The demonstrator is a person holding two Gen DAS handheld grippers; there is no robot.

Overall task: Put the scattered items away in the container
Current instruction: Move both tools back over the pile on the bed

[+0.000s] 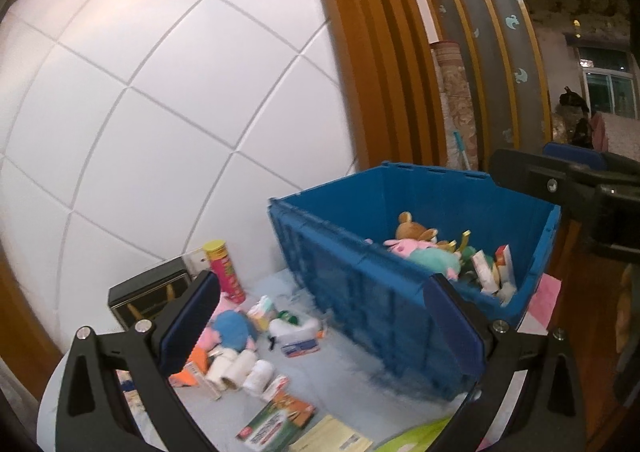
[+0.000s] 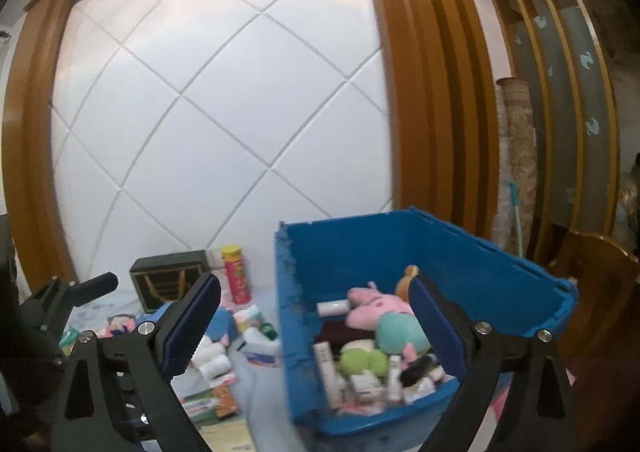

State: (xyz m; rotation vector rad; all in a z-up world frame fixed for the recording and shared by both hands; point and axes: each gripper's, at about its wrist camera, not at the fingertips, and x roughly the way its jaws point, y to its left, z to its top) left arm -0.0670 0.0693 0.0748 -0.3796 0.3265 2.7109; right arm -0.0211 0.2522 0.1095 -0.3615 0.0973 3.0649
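Wide-spread right claw (image 2: 316, 326), cluttered pale table (image 2: 256, 384), white quilted wall (image 2: 224, 92).

Both grippers are held up with jaws spread wide and empty, the left gripper (image 1: 320, 324) apparently at nine o'clock of the right gripper (image 2: 316, 324).

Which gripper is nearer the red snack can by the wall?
Left, probably. The left gripper hovers over the scattered pile before the red snack can; the right gripper hovers at the blue bin.
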